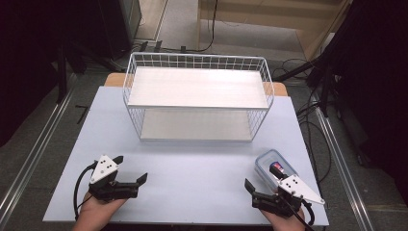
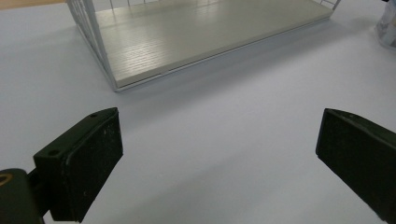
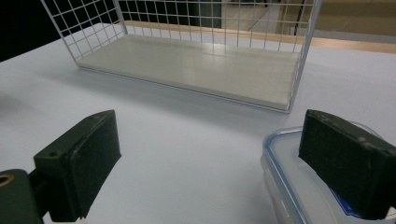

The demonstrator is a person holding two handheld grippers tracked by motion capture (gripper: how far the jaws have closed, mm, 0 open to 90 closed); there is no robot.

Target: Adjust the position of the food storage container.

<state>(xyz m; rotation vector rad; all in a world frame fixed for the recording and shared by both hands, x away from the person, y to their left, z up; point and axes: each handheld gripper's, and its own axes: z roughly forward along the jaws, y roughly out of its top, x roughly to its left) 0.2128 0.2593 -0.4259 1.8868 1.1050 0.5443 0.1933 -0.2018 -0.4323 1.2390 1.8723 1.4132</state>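
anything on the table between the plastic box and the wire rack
Nothing: in the high view the stretch of table between the plastic box and the wire rack is bare, and the right gripper view agrees.

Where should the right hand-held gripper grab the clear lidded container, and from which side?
Probably across the short width of the clear lidded container, coming from above: it lies flat on the table, long and narrow. The right hand-held gripper sits open beside its near end.

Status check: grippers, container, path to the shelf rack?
Left hand-held gripper open. Right hand-held gripper open beside lidded container. Nothing between it and wire shelf rack.
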